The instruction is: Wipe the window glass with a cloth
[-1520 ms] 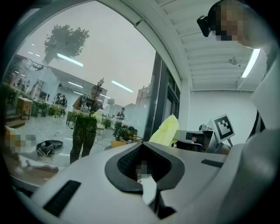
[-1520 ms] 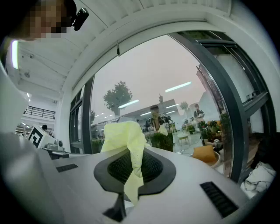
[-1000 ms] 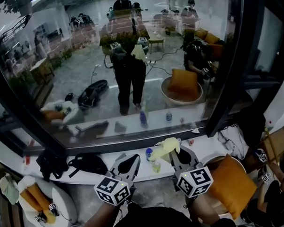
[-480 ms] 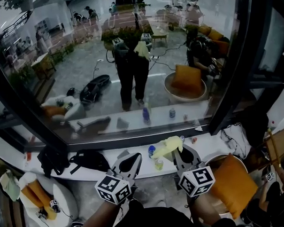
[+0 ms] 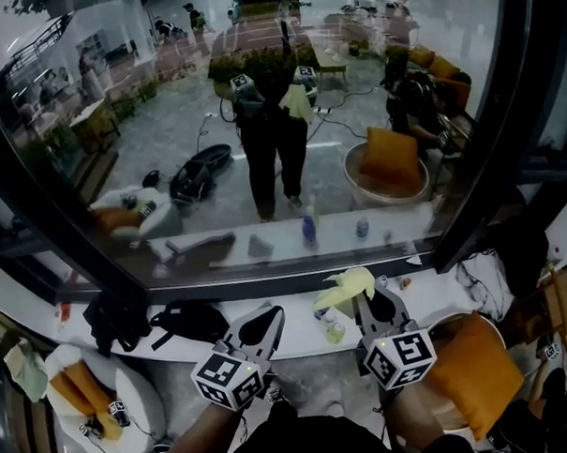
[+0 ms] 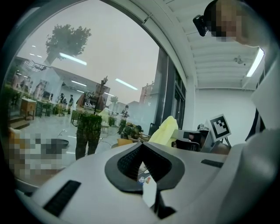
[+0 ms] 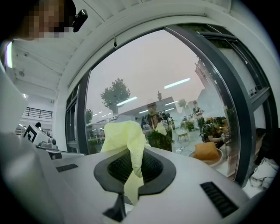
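The right hand-held gripper [image 7: 133, 151] is clenched on a pale yellow cloth [image 7: 124, 135]. A fold of the cloth is pinched between the dark ribbed pads, with a loose bunch standing above the tips and a strip hanging below them. In the head view this right hand-held gripper [image 5: 367, 295] points up toward the window, its marker cube [image 5: 400, 357] nearest the camera, and the cloth [image 5: 346, 287] sticks out from its tip to the left. The cloth shows in front of the window's lower edge, and no view tells whether it touches the pane. The left hand-held gripper [image 6: 141, 146] is closed with its jaw tips meeting and nothing held between them. In the head view the left hand-held gripper [image 5: 272, 312] is just beside the right one at about the same height, also aimed at the window. Ahead of both is the window glass [image 5: 165, 141], set in a dark frame [image 5: 494, 136], and it reflects a standing person holding the two tools and the cloth. Below the glass runs a white sill [image 5: 421, 294] carrying a small bottle [image 5: 334, 331] under the cloth and a black bag [image 5: 181, 320] further left. An orange cushion [image 5: 479, 370] lies at the lower right.
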Demonstrator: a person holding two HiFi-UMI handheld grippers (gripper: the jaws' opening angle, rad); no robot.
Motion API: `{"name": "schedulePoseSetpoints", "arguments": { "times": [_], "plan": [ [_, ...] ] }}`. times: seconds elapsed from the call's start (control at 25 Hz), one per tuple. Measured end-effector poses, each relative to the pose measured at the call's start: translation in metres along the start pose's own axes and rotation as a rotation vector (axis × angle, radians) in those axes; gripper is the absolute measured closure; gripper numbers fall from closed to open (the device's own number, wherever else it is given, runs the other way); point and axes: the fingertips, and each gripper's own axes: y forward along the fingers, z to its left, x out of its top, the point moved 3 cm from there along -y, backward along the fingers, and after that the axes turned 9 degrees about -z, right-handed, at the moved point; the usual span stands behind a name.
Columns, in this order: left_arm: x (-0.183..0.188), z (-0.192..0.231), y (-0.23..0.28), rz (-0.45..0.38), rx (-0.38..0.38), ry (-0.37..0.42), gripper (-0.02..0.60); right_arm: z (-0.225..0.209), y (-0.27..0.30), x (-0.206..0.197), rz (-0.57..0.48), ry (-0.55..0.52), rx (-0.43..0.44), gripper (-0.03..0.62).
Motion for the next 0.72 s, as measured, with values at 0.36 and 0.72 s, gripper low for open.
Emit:
{"name": "schedulePoseSetpoints", "arguments": {
  "times": [0.36,0.72],
  "plan": [
    [0.012,0.050,0.013,-0.021,-0.042,-0.031,0.583,0.020,0.042,-0.001,-0.001,-0.037,-0.038,0.557],
    [0.025,0.108,0.020,-0.035,-0.080,-0.037,0.583,0.042,0.098,0.000,-0.019,-0.081,-0.066,0.557]
  ]
}}
